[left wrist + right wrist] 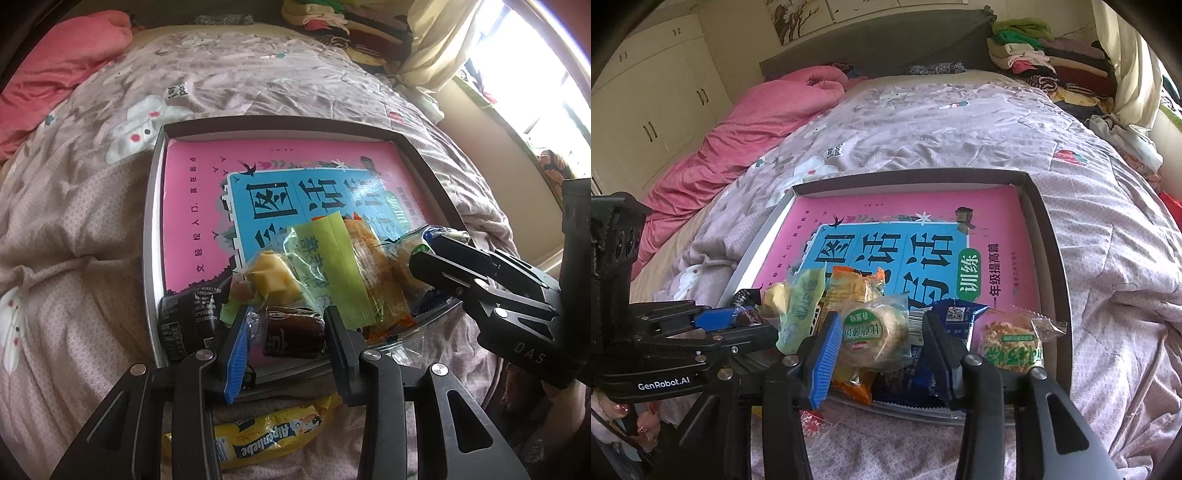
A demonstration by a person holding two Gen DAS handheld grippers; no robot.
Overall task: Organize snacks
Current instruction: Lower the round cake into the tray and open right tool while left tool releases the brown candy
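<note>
Each camera sits just behind its own tool and looks forward and down along the two fingers. The left camera is close over the near left corner of the box on the bed. The right camera is close over the near middle. Both see the snack pile, the pink book and each other's tool.

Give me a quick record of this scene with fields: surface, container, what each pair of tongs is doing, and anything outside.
surface: bedcover
container: shallow tray, pink book inside, snacks piled on its near end
left tongs: shut on brown packet
right tongs: open around round pastry packet
outside tray: yellow Alpenliebe bag on the bedcover
</note>
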